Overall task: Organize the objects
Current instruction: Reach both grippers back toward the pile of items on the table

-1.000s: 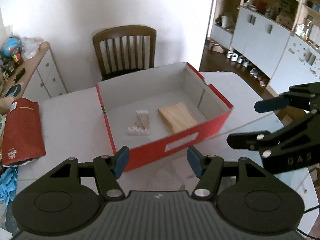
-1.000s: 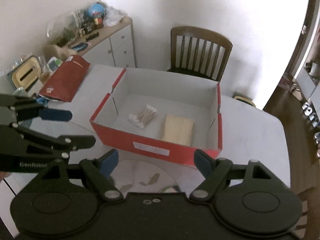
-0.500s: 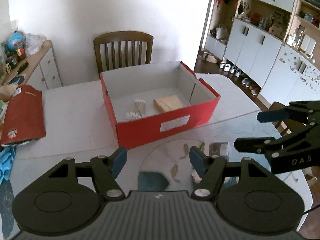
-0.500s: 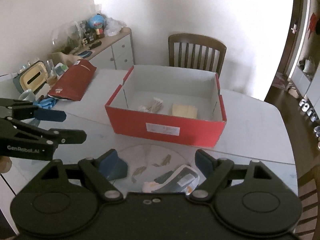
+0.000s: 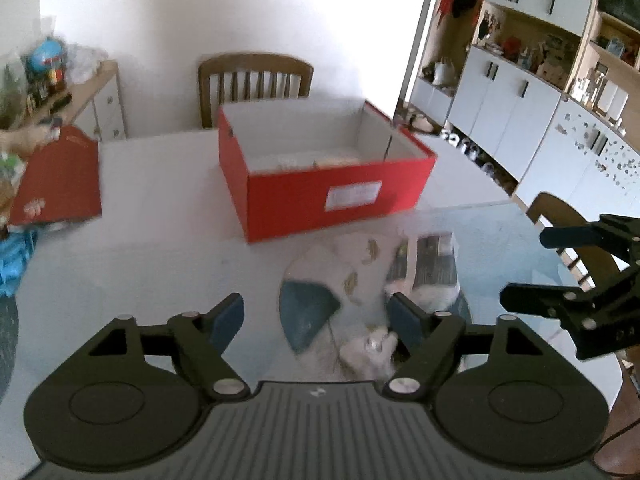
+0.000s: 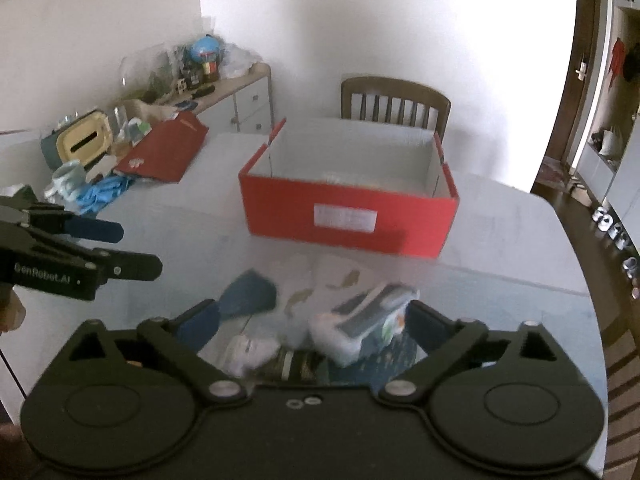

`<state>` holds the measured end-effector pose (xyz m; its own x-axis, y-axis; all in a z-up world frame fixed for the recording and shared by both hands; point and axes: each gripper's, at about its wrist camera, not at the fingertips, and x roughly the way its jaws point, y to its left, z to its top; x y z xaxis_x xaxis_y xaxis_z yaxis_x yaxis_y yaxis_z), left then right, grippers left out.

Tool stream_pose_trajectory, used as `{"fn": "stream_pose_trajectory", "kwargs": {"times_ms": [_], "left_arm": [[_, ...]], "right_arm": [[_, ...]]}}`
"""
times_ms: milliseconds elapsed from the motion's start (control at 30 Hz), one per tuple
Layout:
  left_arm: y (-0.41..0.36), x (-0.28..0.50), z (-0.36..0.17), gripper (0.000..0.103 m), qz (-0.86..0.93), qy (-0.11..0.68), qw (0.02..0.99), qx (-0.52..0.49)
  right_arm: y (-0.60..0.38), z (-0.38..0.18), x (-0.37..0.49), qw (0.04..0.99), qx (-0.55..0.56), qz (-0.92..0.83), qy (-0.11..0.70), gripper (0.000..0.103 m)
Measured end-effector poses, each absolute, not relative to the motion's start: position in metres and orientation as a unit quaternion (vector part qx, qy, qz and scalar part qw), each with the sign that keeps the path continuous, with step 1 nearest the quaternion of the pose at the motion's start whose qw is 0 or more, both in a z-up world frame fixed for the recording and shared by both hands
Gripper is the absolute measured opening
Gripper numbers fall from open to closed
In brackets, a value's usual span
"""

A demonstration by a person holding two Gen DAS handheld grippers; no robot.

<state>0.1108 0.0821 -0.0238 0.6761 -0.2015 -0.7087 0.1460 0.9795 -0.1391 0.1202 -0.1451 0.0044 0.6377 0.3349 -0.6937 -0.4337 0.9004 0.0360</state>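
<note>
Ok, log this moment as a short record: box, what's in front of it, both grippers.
box: red box, open top, on the white table, white label facing the cameras
box contents: pale items barely visible, too blurred to name
in front of box: round mat with loose items, among them a plastic packet
left gripper: open, empty, above the mat
right gripper: open, empty, above the packet
left of box: red bag lying flat
behind box: wooden chair
</note>
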Motion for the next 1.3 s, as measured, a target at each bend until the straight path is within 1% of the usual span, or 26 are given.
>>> {"fn": "stream_pose_trajectory", "kwargs": {"times_ms": [133, 167, 233, 300, 333, 433, 700, 967, 1200, 1300], "left_arm": [[0.085, 0.099, -0.042, 0.083, -0.1, 0.407, 0.907, -0.04], [0.085, 0.096, -0.046, 0.085, -0.102, 0.409, 0.906, -0.04], [0.086, 0.089, -0.054, 0.09, -0.101, 0.409, 0.906, -0.038], [0.086, 0.084, -0.06, 0.101, -0.102, 0.408, 0.906, -0.037], [0.087, 0.082, -0.064, 0.103, -0.104, 0.408, 0.906, -0.038], [0.088, 0.078, -0.075, 0.103, -0.105, 0.411, 0.905, -0.041], [0.088, 0.07, -0.111, 0.103, -0.095, 0.431, 0.897, -0.004], [0.082, 0.07, -0.129, 0.103, -0.109, 0.43, 0.896, 0.013], [0.076, 0.074, -0.14, 0.103, -0.114, 0.435, 0.893, 0.03], [0.075, 0.077, -0.145, 0.103, -0.113, 0.44, 0.89, 0.034]], "right_arm": [[-0.142, -0.013, 0.101, 0.896, -0.06, 0.211, 0.385, 0.101], [-0.141, -0.018, 0.096, 0.894, -0.06, 0.211, 0.39, 0.101], [-0.139, -0.026, 0.089, 0.891, -0.06, 0.21, 0.398, 0.101], [-0.137, -0.035, 0.083, 0.887, -0.059, 0.209, 0.408, 0.101], [-0.134, -0.04, 0.08, 0.885, -0.062, 0.211, 0.412, 0.101], [-0.126, -0.051, 0.07, 0.877, -0.075, 0.22, 0.42, 0.102], [-0.103, -0.08, 0.053, 0.857, -0.121, 0.231, 0.444, 0.102], [-0.085, -0.101, 0.043, 0.839, -0.163, 0.247, 0.456, 0.102], [-0.075, -0.113, 0.045, 0.836, -0.169, 0.25, 0.459, 0.097], [-0.073, -0.117, 0.046, 0.833, -0.168, 0.253, 0.463, 0.092]]}}
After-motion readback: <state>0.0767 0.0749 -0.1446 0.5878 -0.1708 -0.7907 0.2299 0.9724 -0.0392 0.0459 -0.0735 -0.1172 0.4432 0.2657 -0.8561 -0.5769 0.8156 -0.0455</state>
